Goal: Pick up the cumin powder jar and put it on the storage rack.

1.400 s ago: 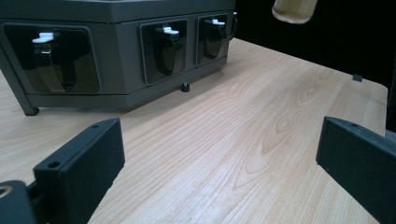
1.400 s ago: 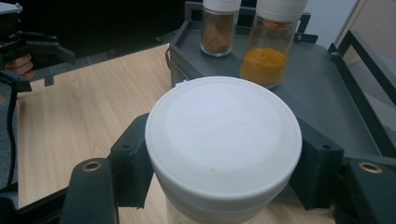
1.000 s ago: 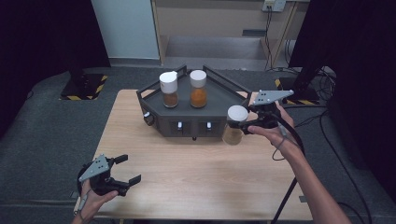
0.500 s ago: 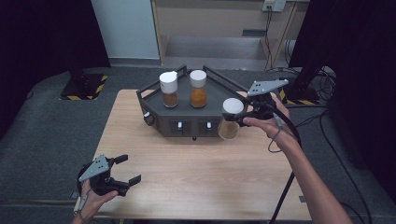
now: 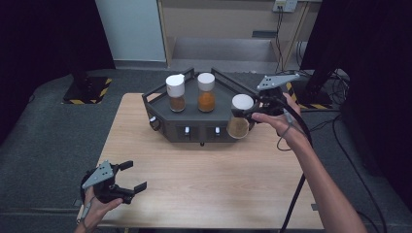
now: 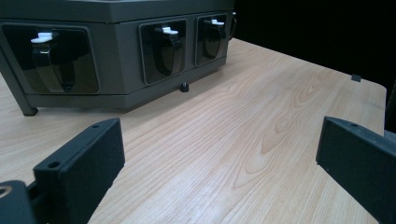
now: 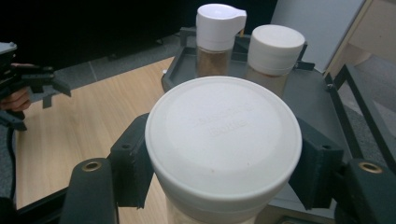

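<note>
Right gripper: one, held in the person's right hand at the right front corner of the rack. Its two black jaws are clamped on a jar, pressing just under the lid from either side. In the right gripper view the broad white lid fills the space between the jaws.

Held jar: one, white lid, brown contents, tilted a little, lifted clear of the table and hanging against the rack's front right edge in the high view.

Rack: one, dark grey, angular, with a raised rail behind and small white-tipped levers along its front face; three such levers show in the left gripper view. It stands at the far middle of the table.

Jars on the rack: two, upright, side by side. The left jar has a white spouted cap and darker brown contents; the right jar has a flat white lid and orange-brown contents.

Jars in all: three.

Left gripper: one, in the left hand at the table's near left corner, well apart from the rack. Jaws spread wide, nothing between them.
</note>
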